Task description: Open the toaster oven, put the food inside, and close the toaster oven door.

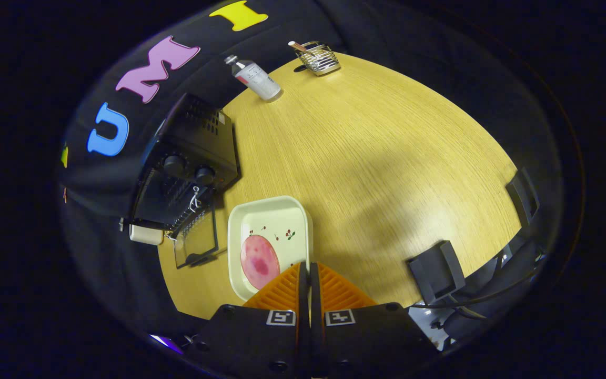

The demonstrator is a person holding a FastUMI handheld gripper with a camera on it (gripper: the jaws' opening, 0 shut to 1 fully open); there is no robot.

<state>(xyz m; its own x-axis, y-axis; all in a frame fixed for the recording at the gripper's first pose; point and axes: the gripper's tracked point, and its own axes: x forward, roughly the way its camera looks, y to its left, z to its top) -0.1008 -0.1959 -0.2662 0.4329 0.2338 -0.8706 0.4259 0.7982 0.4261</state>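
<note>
toaster oven (187,173) stands with its glass door (196,237) already dropped open, just beside the plate (271,216) carrying the pink food (259,261). gripper (306,276), its fingers pressed together holding nothing, hovers at the plate's rim. loading seems next: spread the fingers, grasp the plate.

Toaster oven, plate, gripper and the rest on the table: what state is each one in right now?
Toaster oven: door dropped open.
Plate: on the table beside the open door, still holding the food.
Gripper: fingers shut together, gripping nothing, just over the plate's near edge.
Bottle: standing, cap on.
Wire rack: upright at the table's far edge.
</note>
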